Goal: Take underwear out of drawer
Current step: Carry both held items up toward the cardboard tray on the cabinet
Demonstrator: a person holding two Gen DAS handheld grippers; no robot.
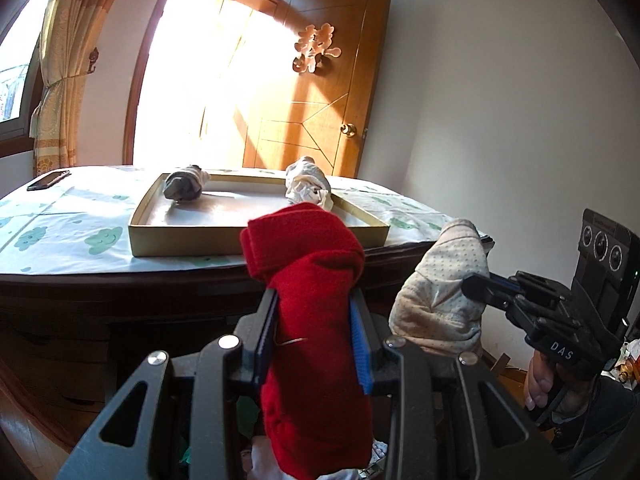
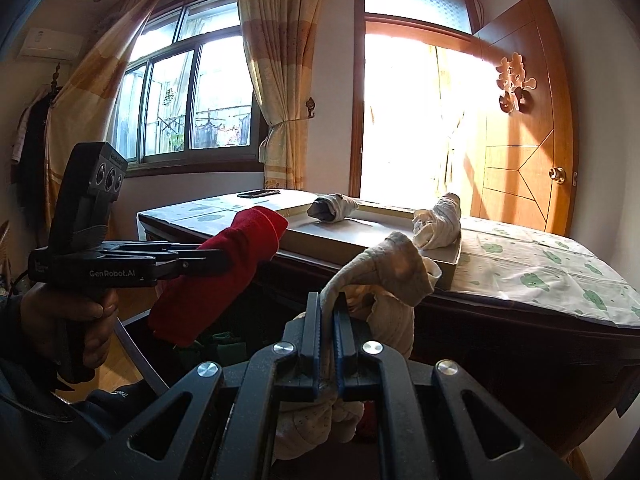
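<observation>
Left gripper (image 1: 314, 308) in front of me, jaws narrowed and clamped on a rolled red bundle (image 1: 308, 280) of underwear; the cloth sticks up past the fingertips and hangs down below them. Over in the right view I see that same red roll (image 2: 224, 268) held out level, with a hand (image 2: 68, 320) wrapped round the gripper's handle.

Right gripper (image 2: 329, 308) is pinched almost fully together on a cream dotted bundle (image 2: 384, 276); a thin fold of the fabric runs between the pads and the rest bulges out to the right and droops underneath. From the left view the cream roll (image 1: 440, 280) sits just beside the red one, both lifted in front of the dark wooden table edge (image 1: 120, 280).

On the table, over a cloud-print cloth (image 1: 60, 220), lies a shallow cardboard tray (image 1: 256, 240). Inside it, a grey rolled bundle (image 1: 184, 186) near the far left corner and a white rolled bundle (image 1: 306, 186) at the far right. A phone (image 1: 49, 180) lies at the far left of the tabletop. Behind, a wooden door (image 1: 324, 80) stands open, sun pouring in.
</observation>
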